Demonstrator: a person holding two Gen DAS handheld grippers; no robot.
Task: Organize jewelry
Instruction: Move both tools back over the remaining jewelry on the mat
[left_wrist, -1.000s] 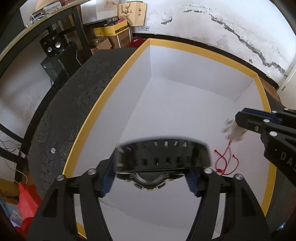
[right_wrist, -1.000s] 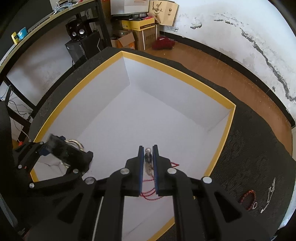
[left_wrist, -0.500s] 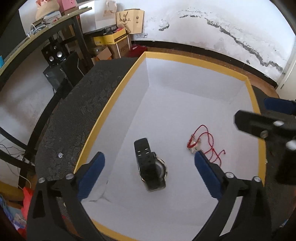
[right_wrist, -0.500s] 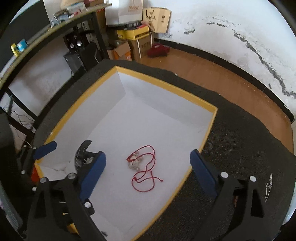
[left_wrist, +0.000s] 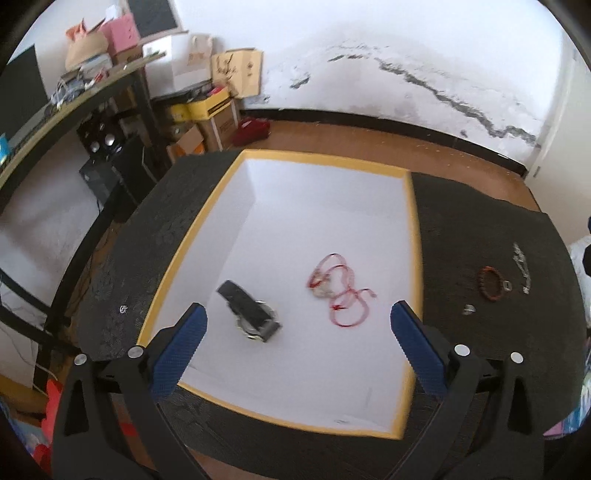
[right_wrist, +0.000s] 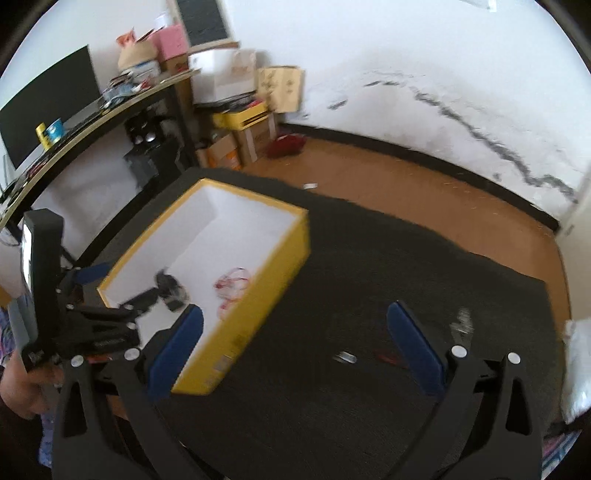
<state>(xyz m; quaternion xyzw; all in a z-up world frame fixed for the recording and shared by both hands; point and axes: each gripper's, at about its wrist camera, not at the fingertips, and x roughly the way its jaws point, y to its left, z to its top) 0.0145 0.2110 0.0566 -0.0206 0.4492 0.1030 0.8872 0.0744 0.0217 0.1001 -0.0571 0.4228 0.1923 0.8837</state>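
A yellow-rimmed box with a white inside stands on a black mat. In it lie a black watch and a red cord necklace. My left gripper is open and empty, raised above the box's near end. My right gripper is open and empty, above the mat to the right of the box. On the mat right of the box lie a brown bead bracelet, a silver chain and a small silver ring. A silver piece lies between my right fingers.
The black mat covers the table; its edges drop to a wooden floor. A small silver piece lies on the mat left of the box. A desk and cardboard boxes stand at the back left.
Both grippers opened and dropped the watch and the red necklace into the box, then rose away. The right gripper has swung right, over the mat.
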